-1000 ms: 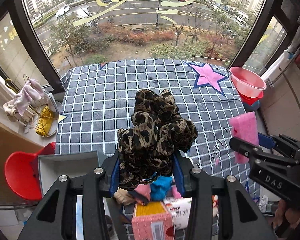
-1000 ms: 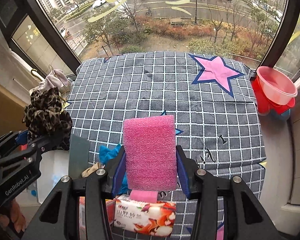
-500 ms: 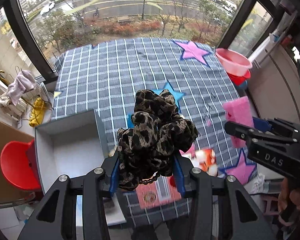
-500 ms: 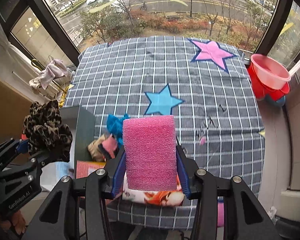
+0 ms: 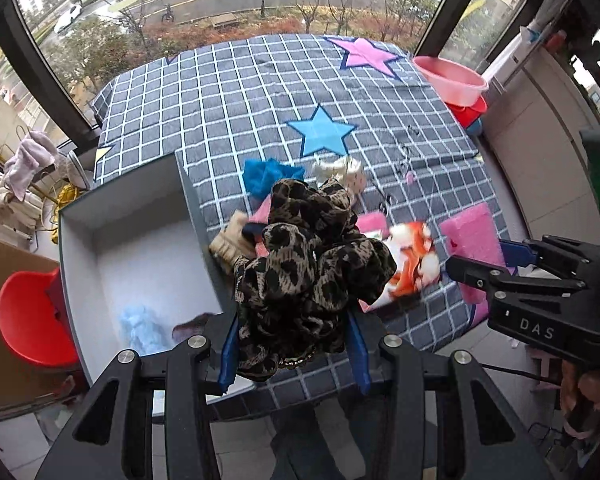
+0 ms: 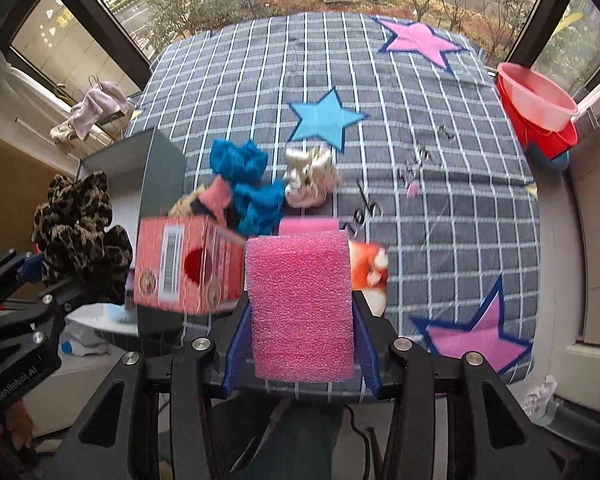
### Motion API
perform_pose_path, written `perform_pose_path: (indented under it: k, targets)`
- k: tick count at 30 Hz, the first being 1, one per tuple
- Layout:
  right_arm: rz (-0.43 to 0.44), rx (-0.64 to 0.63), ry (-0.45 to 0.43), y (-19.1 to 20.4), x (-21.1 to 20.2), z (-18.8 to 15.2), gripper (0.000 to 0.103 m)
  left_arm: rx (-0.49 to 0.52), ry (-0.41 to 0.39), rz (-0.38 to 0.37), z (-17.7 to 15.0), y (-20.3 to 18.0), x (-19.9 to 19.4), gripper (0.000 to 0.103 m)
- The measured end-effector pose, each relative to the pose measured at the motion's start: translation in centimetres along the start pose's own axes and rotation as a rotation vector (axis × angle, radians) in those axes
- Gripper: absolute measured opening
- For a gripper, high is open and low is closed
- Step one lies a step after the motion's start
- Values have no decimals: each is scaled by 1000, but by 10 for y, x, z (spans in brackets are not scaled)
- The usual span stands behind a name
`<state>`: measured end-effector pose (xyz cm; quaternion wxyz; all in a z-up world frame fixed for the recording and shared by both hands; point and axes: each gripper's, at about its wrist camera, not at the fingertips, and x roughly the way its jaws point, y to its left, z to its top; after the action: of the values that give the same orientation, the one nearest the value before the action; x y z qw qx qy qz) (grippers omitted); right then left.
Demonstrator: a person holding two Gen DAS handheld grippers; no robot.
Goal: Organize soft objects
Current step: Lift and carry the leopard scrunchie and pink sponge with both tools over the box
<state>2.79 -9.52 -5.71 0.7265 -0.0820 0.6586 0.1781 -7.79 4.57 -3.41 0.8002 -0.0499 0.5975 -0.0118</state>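
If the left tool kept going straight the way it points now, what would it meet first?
Probably the heap of soft items beside the grey box. The left tool, shut on the leopard scrunchie, aims just right of the box's near wall, at the beige piece. Depth is unclear; the scrunchie hides the line.

Both wrist views look steeply down from above the near edge of the table [image 5: 228, 92], facing the window. The left view sits over the grey box [image 5: 140, 248] at the table's left side, the right view further right. Both share the checked cloth, the blue star [image 6: 324, 118] and the pink basin [image 6: 536, 96]; each sees the other gripper at its side edge.
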Motion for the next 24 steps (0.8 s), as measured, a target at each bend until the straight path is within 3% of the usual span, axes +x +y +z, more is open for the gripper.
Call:
perform_pose_path:
  k: [12, 24]
  targets:
    - [46, -48, 91, 45, 21, -42, 48, -94, 27, 24, -39, 47, 2, 48]
    - [109, -203, 126, 125, 32, -46, 48, -243, 21, 59, -69, 106, -4, 48]
